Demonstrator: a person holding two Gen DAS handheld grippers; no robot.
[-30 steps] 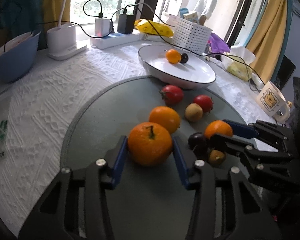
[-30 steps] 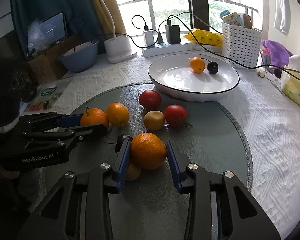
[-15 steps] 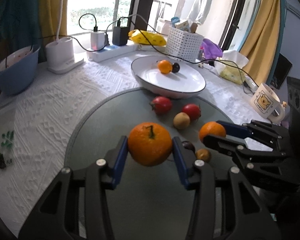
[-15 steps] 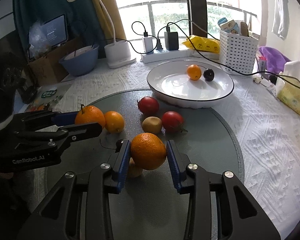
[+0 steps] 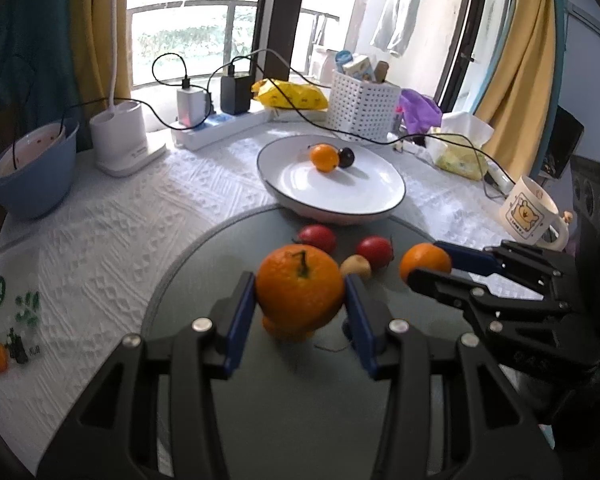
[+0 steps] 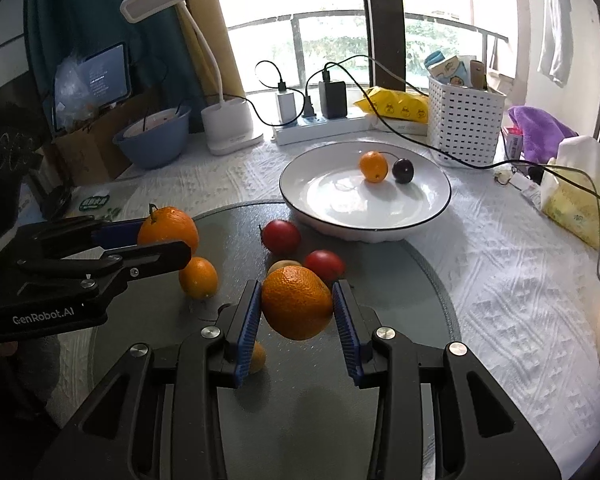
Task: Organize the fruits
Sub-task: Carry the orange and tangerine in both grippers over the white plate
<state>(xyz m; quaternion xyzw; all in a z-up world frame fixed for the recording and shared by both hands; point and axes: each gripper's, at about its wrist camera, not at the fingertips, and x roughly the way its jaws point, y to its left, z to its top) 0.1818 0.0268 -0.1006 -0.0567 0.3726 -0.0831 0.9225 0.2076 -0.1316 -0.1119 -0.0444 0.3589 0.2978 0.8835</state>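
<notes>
My left gripper point(image 5: 300, 304) is shut on a large stemmed orange point(image 5: 300, 292), held clear above the round grey mat point(image 5: 228, 360). My right gripper point(image 6: 296, 312) is shut on another orange point(image 6: 296, 306), also off the mat. Each gripper shows in the other's view: the left gripper point(image 6: 164, 240) at the left, the right gripper point(image 5: 426, 262) at the right. On the mat lie a loose orange point(image 6: 198, 278), two red tomatoes point(image 6: 281, 235) point(image 6: 324, 265), a brownish fruit point(image 6: 284, 266) and a small brown fruit point(image 6: 256, 358). The white plate point(image 6: 364, 228) behind holds a small orange point(image 6: 373, 166) and a dark plum point(image 6: 403, 171).
A white basket point(image 6: 464, 124), a power strip point(image 6: 320, 128) with cables, a lamp base point(image 6: 230, 128) and a blue bowl point(image 6: 154, 140) line the back. A black cable runs just behind the plate. A mug point(image 5: 530, 216) and a tissue pack point(image 6: 576, 200) sit right.
My left gripper has risen with the stemmed orange, lifting it off the mat; the loose orange now shows below it. The right gripper has kept its orange almost still.
</notes>
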